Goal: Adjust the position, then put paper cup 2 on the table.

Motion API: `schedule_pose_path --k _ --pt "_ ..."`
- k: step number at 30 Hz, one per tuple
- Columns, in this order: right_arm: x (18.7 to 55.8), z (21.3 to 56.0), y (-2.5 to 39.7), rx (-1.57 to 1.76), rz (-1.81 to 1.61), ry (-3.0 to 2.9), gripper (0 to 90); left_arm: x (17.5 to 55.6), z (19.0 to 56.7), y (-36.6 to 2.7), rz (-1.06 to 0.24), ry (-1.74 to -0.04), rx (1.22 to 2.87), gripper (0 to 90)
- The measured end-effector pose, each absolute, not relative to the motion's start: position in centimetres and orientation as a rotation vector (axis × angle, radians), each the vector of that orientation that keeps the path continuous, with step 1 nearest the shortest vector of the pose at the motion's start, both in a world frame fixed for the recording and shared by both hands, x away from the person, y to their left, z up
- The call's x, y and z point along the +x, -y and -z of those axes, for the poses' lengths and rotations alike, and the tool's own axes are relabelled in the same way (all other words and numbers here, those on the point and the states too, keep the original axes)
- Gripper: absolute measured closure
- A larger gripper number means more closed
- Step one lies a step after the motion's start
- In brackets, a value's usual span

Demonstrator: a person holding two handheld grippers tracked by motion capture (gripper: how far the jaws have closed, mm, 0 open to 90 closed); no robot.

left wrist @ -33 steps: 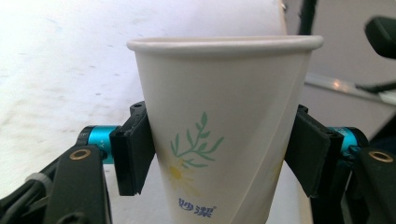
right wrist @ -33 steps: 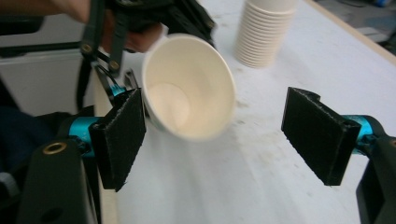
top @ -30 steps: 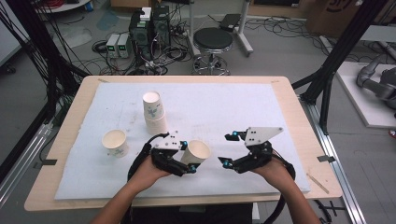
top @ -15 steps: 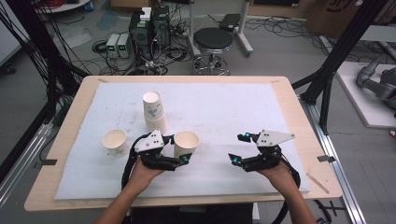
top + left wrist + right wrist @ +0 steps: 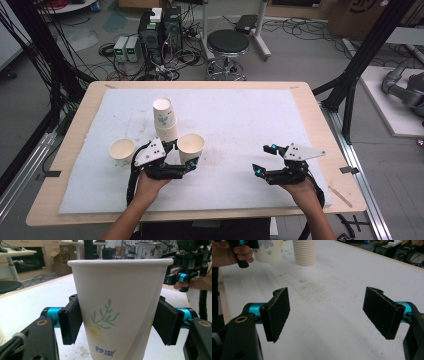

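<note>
- Left gripper point(image 5: 186, 161) clasping a paper cup point(image 5: 191, 146) by its side walls, keeping it upright, just right of the cup stack point(image 5: 165, 120) and near the table's front.
- Right gripper point(image 5: 265, 159) resting at near right, jaws spread wide, gripping nothing.
- Single cup point(image 5: 122, 150) standing apart at left, suggesting cups being dealt out one by one.

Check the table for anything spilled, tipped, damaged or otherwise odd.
Little stands out. The white foam mat has a brownish smudged patch near its middle. The leaf-printed paper cup in the left gripper is upright and undented; the cup stack and lone paper cup stand upright.
</note>
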State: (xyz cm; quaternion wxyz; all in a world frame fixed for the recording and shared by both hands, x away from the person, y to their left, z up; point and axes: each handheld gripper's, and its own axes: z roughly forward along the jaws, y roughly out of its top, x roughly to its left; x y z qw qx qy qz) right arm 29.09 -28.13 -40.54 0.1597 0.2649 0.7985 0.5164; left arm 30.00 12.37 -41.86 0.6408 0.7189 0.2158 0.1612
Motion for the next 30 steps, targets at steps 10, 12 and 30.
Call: schedule_pose_path --k 10,12,30 --pt "28.9 40.3 29.0 0.779 -1.480 -2.219 22.4 29.6 42.1 -12.7 -0.400 -0.501 1.578 30.8" --pt "28.9 40.2 29.1 0.786 -1.480 -2.217 22.4 29.6 42.1 -12.8 -0.400 -0.505 1.575 30.7" --pt "28.7 39.8 29.5 0.783 -1.469 -2.200 22.5 30.2 42.0 -11.8 -0.420 -0.507 1.587 30.4"
